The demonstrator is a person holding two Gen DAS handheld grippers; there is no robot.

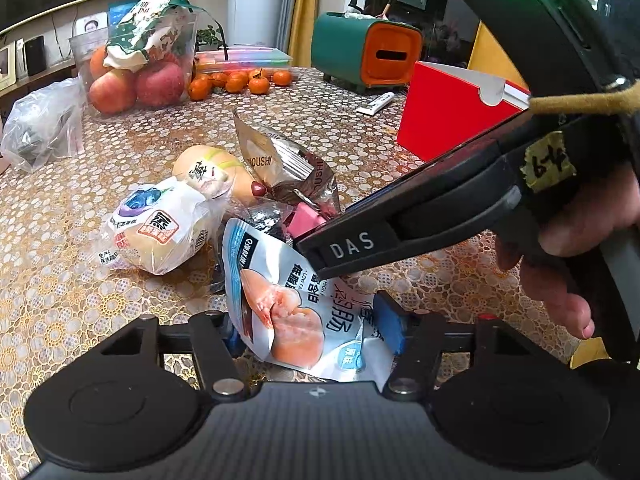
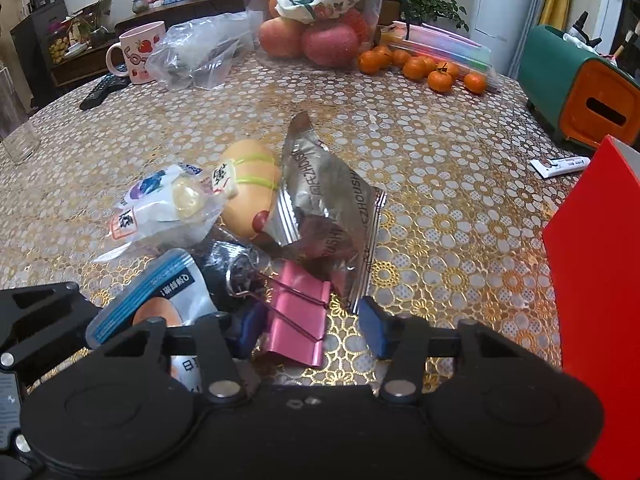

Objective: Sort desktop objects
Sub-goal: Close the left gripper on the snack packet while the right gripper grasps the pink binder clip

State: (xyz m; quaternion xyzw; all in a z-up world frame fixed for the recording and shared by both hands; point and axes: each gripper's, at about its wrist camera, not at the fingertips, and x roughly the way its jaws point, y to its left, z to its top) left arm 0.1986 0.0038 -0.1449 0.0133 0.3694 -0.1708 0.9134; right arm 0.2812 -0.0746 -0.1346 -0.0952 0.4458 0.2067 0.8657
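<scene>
A pile of objects lies mid-table. My left gripper (image 1: 314, 334) has its blue pads on both sides of a blue-and-white chicken snack packet (image 1: 288, 304), and looks shut on it. The packet also shows in the right wrist view (image 2: 160, 300). My right gripper (image 2: 316, 330) is open around a pink binder clip (image 2: 298, 312), its pads apart from it. In the left wrist view the right gripper's body (image 1: 400, 220) reaches over the pile. Behind lie a silver foil snack bag (image 2: 328, 204), a wrapped bun (image 2: 168, 204) and a tan squishy toy (image 2: 248, 184).
A red box (image 2: 600, 280) stands close on the right. At the back are a tub of apples (image 2: 320, 20), several tangerines (image 2: 424, 66), a green-orange container (image 2: 580, 88), a white tube (image 2: 560, 166), a plastic bag (image 2: 192, 56), a pink mug (image 2: 138, 54) and a remote (image 2: 102, 90).
</scene>
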